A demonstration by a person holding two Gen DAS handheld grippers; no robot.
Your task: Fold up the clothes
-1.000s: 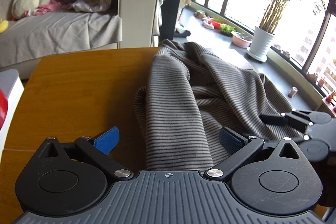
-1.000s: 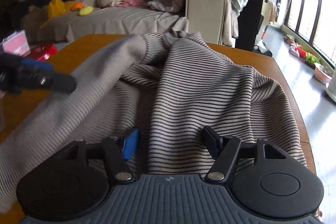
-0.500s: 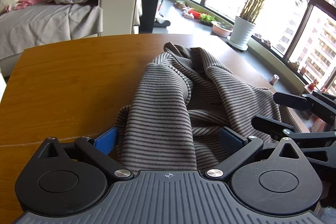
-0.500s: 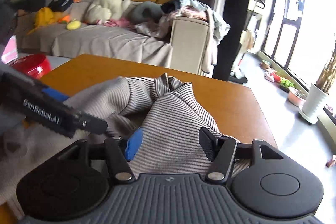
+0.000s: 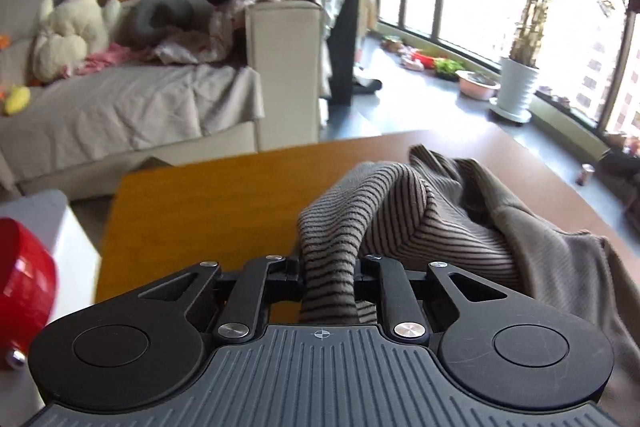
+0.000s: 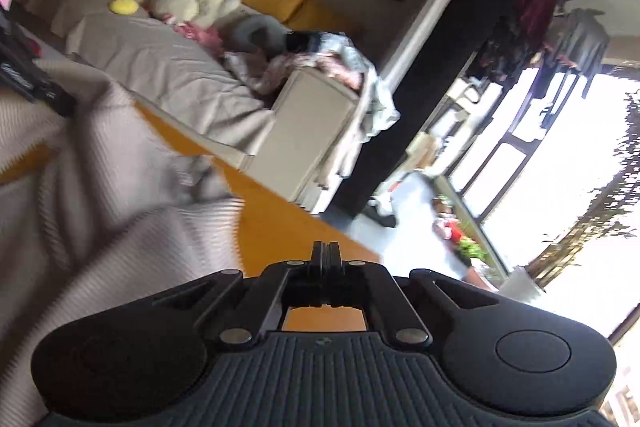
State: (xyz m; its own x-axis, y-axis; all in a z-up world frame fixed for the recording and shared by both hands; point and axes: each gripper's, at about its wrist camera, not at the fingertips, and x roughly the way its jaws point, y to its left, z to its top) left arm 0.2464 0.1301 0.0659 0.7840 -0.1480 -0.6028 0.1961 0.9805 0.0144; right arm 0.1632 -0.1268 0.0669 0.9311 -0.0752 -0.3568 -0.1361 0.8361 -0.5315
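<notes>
A grey sweater with thin dark stripes [image 5: 420, 227] lies bunched on the right half of the wooden table [image 5: 200, 211]. My left gripper [image 5: 328, 267] is closing its jaws, and they pinch a raised fold of the sweater that runs back between the fingers. In the tilted, blurred right wrist view, the sweater [image 6: 100, 207] spreads to the left. My right gripper [image 6: 326, 255] is closing its jaws too; its tips meet over bare table with no cloth seen between them. A dark finger of the left gripper [image 6: 36, 87] shows at that view's left edge.
A red bowl [image 5: 24, 291] sits on a white surface [image 5: 52, 211] left of the table. Beyond the table's far edge stand a covered sofa [image 5: 140, 107] with plush toys and piled clothes. A potted plant [image 5: 516, 87] stands by the windows.
Both grippers went from open to shut. The left one closed on a fold of the sweater. The right one rose and rolled, and the cloth that lay between its fingers is now off to its left.
</notes>
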